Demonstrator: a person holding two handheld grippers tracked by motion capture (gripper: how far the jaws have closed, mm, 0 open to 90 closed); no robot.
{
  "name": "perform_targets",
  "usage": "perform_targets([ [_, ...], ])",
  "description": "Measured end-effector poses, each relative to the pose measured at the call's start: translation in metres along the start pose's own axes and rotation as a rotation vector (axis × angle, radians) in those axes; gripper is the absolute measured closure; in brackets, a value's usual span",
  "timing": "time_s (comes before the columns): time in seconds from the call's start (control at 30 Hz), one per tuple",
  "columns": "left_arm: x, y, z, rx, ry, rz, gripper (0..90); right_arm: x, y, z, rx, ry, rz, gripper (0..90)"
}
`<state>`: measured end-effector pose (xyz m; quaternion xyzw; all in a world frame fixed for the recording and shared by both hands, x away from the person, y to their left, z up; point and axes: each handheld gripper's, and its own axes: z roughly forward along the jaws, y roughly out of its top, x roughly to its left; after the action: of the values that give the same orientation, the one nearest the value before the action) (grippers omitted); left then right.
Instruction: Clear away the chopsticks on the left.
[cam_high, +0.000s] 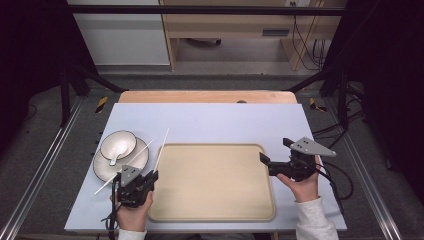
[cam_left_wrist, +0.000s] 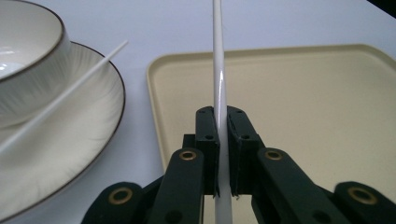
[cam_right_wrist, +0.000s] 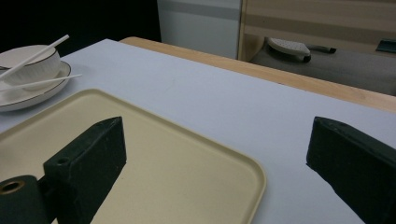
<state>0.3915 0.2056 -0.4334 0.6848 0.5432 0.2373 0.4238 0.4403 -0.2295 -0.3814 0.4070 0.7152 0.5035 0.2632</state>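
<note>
left jaws (cam_left_wrist: 223, 154) pinching white chopstick (cam_left_wrist: 219, 70), stick upright between them | right jaws (cam_right_wrist: 219, 168) spread over tray (cam_right_wrist: 187, 177)

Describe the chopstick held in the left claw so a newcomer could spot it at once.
Find the beige tray on the table. At its left edge, a thin white chopstick is pinched in the left claw. Its twin rests loose across the plate instead.

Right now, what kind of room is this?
Probably a lab test bench: a metal frame surrounds the table, cables trail behind, and a tray sits by one bowl.
</note>
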Motion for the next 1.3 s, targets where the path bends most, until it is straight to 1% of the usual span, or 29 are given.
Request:
perform_targets([
  [0.03, -0.001, -0.002, 0.001, -0.001, 0.000, -0.007, 84.1, 0.000, 0.000, 0.000, 0.003, 0.000, 0.001, 5.1],
  [0.1, -0.004, -0.006, 0.004, -0.002, 0.012, -0.007, 84.1, 0.001, -0.001, 0.002, 0.007, 0.002, 0.001, 5.2],
  [0.13, -0.006, -0.008, 0.005, 0.002, 0.017, 0.001, 84.1, 0.001, -0.001, 0.002, 0.011, 0.003, -0.003, 5.2],
  [0.37, -0.012, -0.017, 0.016, 0.002, 0.043, -0.012, 84.1, 0.002, -0.002, 0.004, 0.014, 0.004, -0.004, 5.3],
  [0.53, -0.014, -0.024, 0.026, 0.034, 0.062, -0.014, 84.1, 0.002, -0.002, 0.004, 0.018, 0.004, -0.003, 5.3],
  [0.73, -0.012, -0.030, 0.034, 0.080, 0.085, -0.009, 84.1, 0.003, -0.002, 0.006, 0.026, 0.007, -0.003, 5.3],
  [0.97, -0.012, -0.032, 0.038, 0.104, 0.102, 0.000, 84.0, 0.003, -0.003, 0.007, 0.031, 0.008, -0.005, 5.3],
  [1.0, -0.012, -0.032, 0.039, 0.110, 0.103, -0.003, 84.0, 0.003, -0.003, 0.008, 0.032, 0.008, -0.006, 5.3],
  [1.13, -0.013, -0.032, 0.041, 0.133, 0.115, 0.005, 83.8, 0.003, -0.003, 0.008, 0.033, 0.010, -0.009, 5.3],
  [1.3, -0.014, -0.031, 0.041, 0.141, 0.125, 0.011, 83.7, 0.003, -0.003, 0.009, 0.035, 0.010, -0.010, 5.3],
])
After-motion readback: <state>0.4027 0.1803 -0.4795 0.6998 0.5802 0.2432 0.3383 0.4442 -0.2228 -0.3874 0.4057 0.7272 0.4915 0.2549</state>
